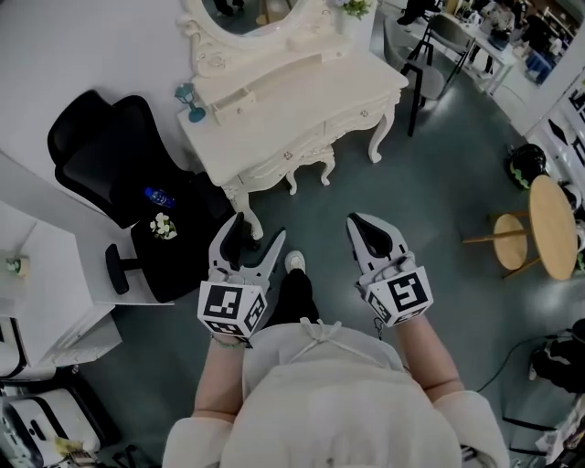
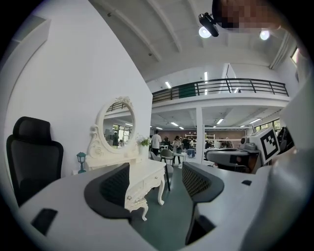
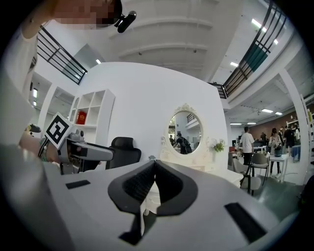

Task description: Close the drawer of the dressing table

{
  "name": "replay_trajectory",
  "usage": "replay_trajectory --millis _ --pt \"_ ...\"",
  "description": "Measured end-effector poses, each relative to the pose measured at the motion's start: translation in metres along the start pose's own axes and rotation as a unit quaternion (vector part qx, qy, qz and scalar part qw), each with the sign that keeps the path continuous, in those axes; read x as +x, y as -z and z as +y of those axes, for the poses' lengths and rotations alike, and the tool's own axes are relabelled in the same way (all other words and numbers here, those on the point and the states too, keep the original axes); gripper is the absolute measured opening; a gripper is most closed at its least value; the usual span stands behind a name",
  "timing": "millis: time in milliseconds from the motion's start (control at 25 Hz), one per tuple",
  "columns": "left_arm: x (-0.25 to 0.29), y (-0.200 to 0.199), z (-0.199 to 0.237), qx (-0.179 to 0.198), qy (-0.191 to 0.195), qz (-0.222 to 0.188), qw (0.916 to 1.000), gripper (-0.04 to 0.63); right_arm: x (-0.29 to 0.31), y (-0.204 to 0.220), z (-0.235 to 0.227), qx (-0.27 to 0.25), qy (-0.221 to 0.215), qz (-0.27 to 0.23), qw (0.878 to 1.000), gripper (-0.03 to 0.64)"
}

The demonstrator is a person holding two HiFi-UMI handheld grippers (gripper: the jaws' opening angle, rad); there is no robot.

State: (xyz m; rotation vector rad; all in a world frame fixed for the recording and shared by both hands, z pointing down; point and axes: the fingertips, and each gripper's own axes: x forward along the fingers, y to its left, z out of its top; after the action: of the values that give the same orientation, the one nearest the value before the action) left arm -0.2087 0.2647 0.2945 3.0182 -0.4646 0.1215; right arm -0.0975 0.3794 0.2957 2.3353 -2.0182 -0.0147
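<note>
The white dressing table (image 1: 302,91) with its oval mirror (image 1: 256,14) stands against the wall ahead of me, and its drawer fronts (image 1: 306,146) with small knobs face me. I cannot tell from here whether any drawer stands out. My left gripper (image 1: 258,230) is held level, well short of the table, open with nothing between its fingers. In the left gripper view the table (image 2: 144,181) shows in the gap of the left gripper (image 2: 156,179). My right gripper (image 1: 358,221) hangs beside it, shut and empty. The right gripper (image 3: 154,165) points toward the mirror (image 3: 184,130).
A black office chair (image 1: 110,151) stands left of the table, with a blue bottle (image 1: 157,196) and small flowers (image 1: 163,226) on its seat. A teal lamp (image 1: 190,101) sits on the table's left end. A round wooden table (image 1: 553,224) is at right, a white cabinet (image 1: 46,274) at left.
</note>
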Motion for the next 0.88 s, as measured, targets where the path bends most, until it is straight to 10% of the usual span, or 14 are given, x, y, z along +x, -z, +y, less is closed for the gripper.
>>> replay_trajectory --millis 680,880 --pt "0.201 0.001 0.192 -0.039 -0.015 0.030 0.9987 0.333 0.269 0.018 -0.092 -0.030 -0.039 0.054 0.997 0.006" --pt "0.244 0.002 0.242 0.000 -0.037 0.048 0.9981 0.333 0.342 0.022 -0.113 -0.023 -0.049 0.052 0.997 0.006"
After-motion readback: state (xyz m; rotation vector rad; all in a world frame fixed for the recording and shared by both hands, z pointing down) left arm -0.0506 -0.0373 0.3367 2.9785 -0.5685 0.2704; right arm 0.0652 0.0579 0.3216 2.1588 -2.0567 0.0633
